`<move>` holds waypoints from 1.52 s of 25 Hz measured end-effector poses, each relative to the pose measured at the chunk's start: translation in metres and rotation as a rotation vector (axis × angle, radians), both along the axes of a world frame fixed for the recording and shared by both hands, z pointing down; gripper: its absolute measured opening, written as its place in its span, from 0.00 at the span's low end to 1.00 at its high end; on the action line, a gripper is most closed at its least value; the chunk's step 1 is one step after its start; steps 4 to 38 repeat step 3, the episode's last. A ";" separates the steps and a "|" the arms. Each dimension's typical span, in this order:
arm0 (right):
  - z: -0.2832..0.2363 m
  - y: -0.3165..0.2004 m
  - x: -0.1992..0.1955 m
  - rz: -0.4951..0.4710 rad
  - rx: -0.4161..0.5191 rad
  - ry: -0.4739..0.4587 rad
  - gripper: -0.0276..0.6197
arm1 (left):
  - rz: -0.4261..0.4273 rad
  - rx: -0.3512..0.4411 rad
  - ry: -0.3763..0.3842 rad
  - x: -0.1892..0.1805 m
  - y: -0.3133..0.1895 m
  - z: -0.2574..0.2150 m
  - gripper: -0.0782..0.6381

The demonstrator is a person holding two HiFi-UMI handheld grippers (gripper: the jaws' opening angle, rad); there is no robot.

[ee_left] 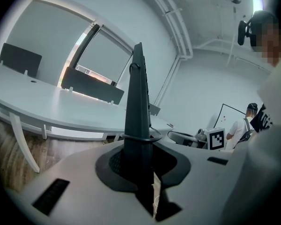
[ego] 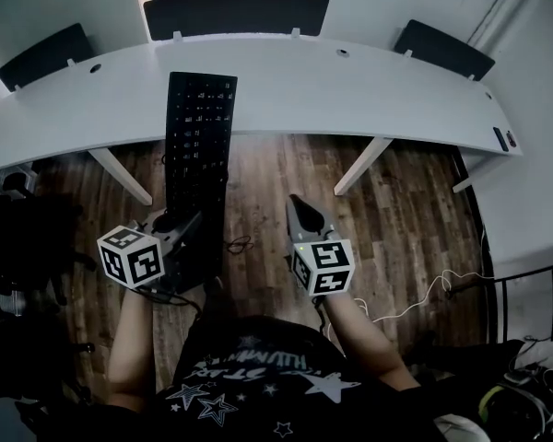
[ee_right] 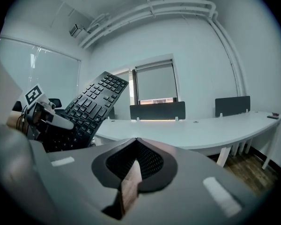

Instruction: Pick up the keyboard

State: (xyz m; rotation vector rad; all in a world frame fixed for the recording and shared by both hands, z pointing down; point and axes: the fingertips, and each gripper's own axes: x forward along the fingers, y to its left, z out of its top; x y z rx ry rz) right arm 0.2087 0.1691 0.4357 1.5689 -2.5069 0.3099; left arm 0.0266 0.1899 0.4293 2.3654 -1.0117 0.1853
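Black keyboard (ego: 200, 145) held aloft before a curved white desk (ego: 369, 86)

My left gripper (ego: 190, 230), at the head view's lower left, pinches the keyboard's near end. The board runs up the frame left of centre, tilted in the air. My right gripper (ego: 300, 208), lower centre, has its jaws pressed together on nothing, near the keyboard but apart from it.

L tool (ego: 177, 226) clamped on keyboard (ego: 199, 127), R tool (ego: 302, 208) jaws together, empty
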 end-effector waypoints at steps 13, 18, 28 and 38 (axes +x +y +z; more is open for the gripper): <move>-0.004 0.002 -0.003 -0.021 0.003 0.003 0.05 | -0.006 0.006 -0.001 0.002 0.002 -0.005 0.21; -0.004 0.002 -0.003 -0.021 0.003 0.003 0.05 | -0.006 0.006 -0.001 0.002 0.002 -0.005 0.21; -0.004 0.002 -0.003 -0.021 0.003 0.003 0.05 | -0.006 0.006 -0.001 0.002 0.002 -0.005 0.21; -0.004 0.002 -0.003 -0.021 0.003 0.003 0.05 | -0.006 0.006 -0.001 0.002 0.002 -0.005 0.21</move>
